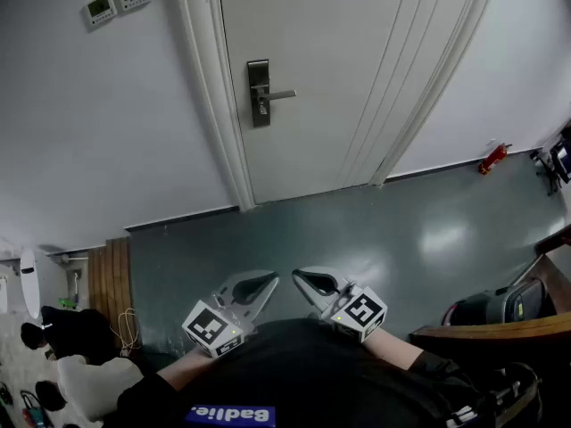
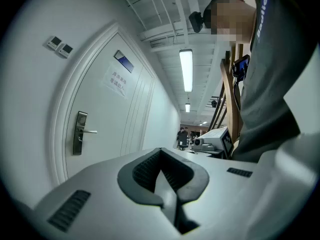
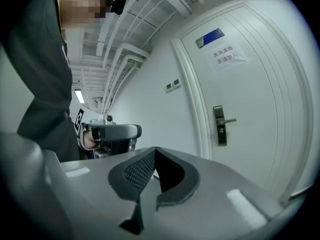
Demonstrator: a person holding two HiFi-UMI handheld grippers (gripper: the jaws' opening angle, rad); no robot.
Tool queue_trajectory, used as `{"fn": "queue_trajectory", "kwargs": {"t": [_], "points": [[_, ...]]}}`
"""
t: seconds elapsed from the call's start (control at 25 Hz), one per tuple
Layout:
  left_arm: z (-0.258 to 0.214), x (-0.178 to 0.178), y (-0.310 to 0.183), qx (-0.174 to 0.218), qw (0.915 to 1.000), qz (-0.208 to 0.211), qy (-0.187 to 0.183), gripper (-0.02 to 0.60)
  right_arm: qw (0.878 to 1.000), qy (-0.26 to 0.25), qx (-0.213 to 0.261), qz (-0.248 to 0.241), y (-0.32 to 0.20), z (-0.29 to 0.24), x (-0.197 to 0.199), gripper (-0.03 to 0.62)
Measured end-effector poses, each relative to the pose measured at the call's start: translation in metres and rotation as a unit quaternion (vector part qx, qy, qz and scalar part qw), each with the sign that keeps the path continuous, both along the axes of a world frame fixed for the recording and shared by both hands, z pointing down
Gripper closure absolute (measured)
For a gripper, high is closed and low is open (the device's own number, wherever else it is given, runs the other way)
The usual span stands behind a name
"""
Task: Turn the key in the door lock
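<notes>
The white door (image 1: 357, 69) stands shut ahead, with a metal lock plate and lever handle (image 1: 259, 92) on its left side. No key can be made out at this distance. The lock plate (image 2: 79, 132) lies far off to the left in the left gripper view, and far off to the right as the lock plate (image 3: 218, 125) in the right gripper view. Both grippers are held low against the person's body, well short of the door. My left gripper (image 1: 256, 286) is shut and empty, and my right gripper (image 1: 310, 282) is shut and empty too.
Two wall control panels (image 1: 116, 1) hang left of the door frame. A red fire extinguisher (image 1: 492, 159) lies on the grey floor by the right wall. Wooden furniture (image 1: 500, 330) and a dark machine (image 1: 486, 308) stand at the right, wooden slats (image 1: 111, 279) at the left.
</notes>
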State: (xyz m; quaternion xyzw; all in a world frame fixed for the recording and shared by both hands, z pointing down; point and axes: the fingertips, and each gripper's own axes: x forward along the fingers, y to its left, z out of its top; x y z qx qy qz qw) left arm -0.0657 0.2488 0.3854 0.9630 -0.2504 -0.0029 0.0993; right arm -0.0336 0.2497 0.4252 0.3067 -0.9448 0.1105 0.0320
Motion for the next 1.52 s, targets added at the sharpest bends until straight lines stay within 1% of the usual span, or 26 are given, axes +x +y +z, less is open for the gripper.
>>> {"fn": "queue_trajectory", "kwargs": {"t": [0.4, 0.52, 0.72, 0.92, 1.08, 1.28, 1.4, 1.52], "points": [[-0.001, -0.006, -0.002, 0.001, 1.0, -0.001, -0.004, 0.588, 1.0, 0.0, -0.006, -0.004, -0.001, 0.0, -0.007, 0.594], [-0.001, -0.007, -0.001, 0.002, 1.0, -0.001, -0.007, 0.588, 1.0, -0.007, 0.002, -0.005, 0.0, -0.003, -0.008, 0.592], [0.003, -0.005, -0.003, 0.004, 0.9999, -0.001, -0.01, 0.588, 1.0, -0.016, -0.001, 0.008, -0.005, -0.002, 0.0, 0.591], [0.0, -0.001, -0.017, 0.006, 0.9999, -0.009, -0.012, 0.588, 1.0, -0.016, 0.001, 0.013, -0.019, -0.004, 0.006, 0.591], [-0.004, 0.015, -0.036, 0.011, 0.9996, -0.018, -0.016, 0.588, 1.0, -0.02, 0.005, 0.013, -0.037, -0.006, 0.023, 0.591], [-0.007, 0.045, -0.056, 0.012, 0.9989, -0.044, -0.014, 0.588, 0.999, -0.032, 0.005, 0.017, -0.063, -0.005, 0.064, 0.591], [-0.002, 0.062, -0.067, 0.011, 0.9985, -0.052, -0.013, 0.588, 0.999, -0.033, -0.012, 0.017, -0.079, -0.003, 0.083, 0.591], [0.005, 0.062, -0.086, 0.004, 0.9981, -0.059, -0.015, 0.588, 0.999, -0.034, -0.024, 0.019, -0.094, 0.008, 0.087, 0.591]]}}
